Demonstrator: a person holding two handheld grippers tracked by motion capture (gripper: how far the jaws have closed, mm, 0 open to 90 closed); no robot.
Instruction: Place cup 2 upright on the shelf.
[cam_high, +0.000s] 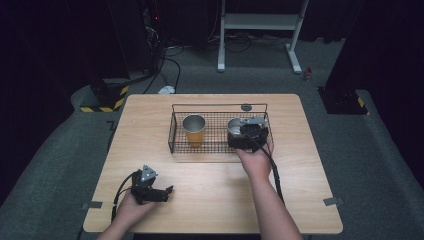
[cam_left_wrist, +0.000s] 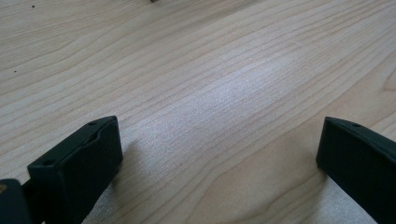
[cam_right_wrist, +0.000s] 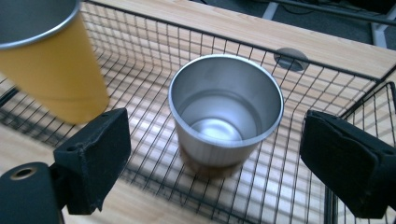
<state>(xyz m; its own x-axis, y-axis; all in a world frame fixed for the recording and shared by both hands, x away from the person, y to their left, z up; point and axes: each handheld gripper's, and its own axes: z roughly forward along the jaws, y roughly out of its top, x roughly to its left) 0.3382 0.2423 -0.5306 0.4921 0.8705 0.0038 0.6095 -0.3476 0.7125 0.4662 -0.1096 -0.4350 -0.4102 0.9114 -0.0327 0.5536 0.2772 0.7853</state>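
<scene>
Apparently target: round silver metal cup (cam_right_wrist: 226, 109), upright in black wire basket (cam_high: 175, 131) on wooden bench (cam_high: 210, 195), right of yellow metal cup (cam_high: 193, 129). Light, stiff, slick-walled; best pinched across rim. Two cups, one basket. Right tongs (cam_right_wrist: 215, 163) hung agape before silver cup; left tongs (cam_high: 169, 192) agape, idle on bench.

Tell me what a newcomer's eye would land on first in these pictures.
First, the black wire basket at the middle of the light wooden table, with an upright yellow metal cup in its left half. Next, the empty silver steel cup in its right half, with the right gripper open just over it. The left gripper rests open on the near left tabletop.
</scene>
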